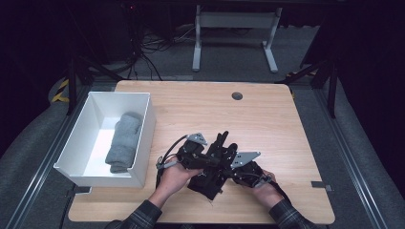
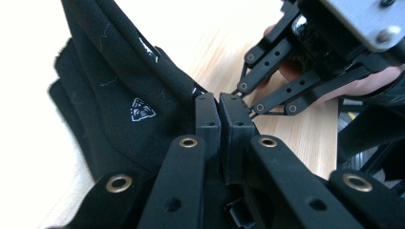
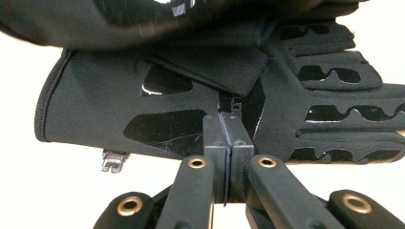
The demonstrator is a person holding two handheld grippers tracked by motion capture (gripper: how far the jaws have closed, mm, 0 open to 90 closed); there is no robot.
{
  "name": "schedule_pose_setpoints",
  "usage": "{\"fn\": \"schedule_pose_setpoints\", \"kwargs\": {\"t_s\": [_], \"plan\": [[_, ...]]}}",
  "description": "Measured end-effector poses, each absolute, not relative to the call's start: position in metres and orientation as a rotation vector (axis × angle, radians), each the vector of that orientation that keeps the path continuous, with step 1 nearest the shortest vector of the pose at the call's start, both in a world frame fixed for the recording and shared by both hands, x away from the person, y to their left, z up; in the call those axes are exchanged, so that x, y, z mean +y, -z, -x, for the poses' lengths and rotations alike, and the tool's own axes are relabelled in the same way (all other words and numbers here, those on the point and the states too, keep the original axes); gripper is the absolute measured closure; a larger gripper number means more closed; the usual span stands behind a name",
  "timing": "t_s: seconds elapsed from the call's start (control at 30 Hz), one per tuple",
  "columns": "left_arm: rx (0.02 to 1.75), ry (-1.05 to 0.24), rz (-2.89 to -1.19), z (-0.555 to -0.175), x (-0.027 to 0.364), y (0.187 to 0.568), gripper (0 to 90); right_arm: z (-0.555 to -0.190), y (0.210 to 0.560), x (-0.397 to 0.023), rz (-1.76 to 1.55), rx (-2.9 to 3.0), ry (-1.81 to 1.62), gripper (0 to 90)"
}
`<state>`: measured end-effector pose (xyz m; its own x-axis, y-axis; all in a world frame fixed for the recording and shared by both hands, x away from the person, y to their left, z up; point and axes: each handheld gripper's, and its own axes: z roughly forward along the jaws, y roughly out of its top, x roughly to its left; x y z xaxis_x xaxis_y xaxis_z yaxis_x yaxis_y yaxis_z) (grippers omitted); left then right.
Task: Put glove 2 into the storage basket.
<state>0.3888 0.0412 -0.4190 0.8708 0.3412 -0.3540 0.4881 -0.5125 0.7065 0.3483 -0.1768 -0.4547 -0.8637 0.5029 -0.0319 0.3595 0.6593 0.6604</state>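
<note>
A pair of black gloves [image 1: 206,183] with glossy grip patches lies near the front edge of the wooden table [image 1: 272,124], some of its fingers pointing up and away. My left gripper [image 1: 218,161] reaches in from the left and is shut on a fold of glove fabric [image 2: 124,95] that bears a small white logo. My right gripper [image 1: 226,167] comes from the right, and its tips [image 2: 240,93] meet the left gripper's tips [image 2: 218,107]. In the right gripper view my right gripper [image 3: 227,126] is shut on the palm edge of the flat glove [image 3: 119,95], with a second layer folded above.
A white bin [image 1: 144,125] stands at the table's left with a rolled grey cloth [image 1: 123,140] inside. A round cable hole [image 1: 237,96] sits near the far edge. A small metal clip [image 3: 113,161] hangs at the glove's cuff.
</note>
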Motion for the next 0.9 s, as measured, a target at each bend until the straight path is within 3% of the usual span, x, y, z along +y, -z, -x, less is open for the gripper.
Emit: {"fn": "schedule_pose_setpoints", "kwargs": {"t_s": [0.2, 0.3, 0.4, 0.6, 0.7, 0.8, 0.9], "plan": [[0.585, 0.224, -2.171, -0.387, 0.035, 0.427, 86.0, -0.348, 0.455, -0.175, -0.695, 2.664, -1.003, 90.0], [0.576, 0.245, -2.163, -0.386, 0.034, 0.429, 78.4, -0.348, 0.449, -0.182, -0.709, 2.637, -1.034, 90.0], [0.564, 0.240, -2.172, -0.384, 0.033, 0.430, 77.6, -0.350, 0.443, -0.198, -0.745, 2.594, -1.049, 90.0], [0.545, 0.257, -2.197, -0.377, 0.027, 0.432, 88.1, -0.355, 0.439, -0.234, -0.855, 2.525, -1.038, 89.6], [0.537, 0.258, -2.212, -0.372, 0.023, 0.435, 88.5, -0.356, 0.440, -0.241, -0.883, 2.514, -1.037, 82.3], [0.523, 0.264, -2.253, -0.363, 0.016, 0.442, 88.8, -0.360, 0.444, -0.249, -0.924, 2.492, -1.015, 58.4], [0.512, 0.255, -2.304, -0.358, 0.011, 0.445, 89.9, -0.362, 0.448, -0.253, -0.928, 2.469, -0.978, 44.5]]}}
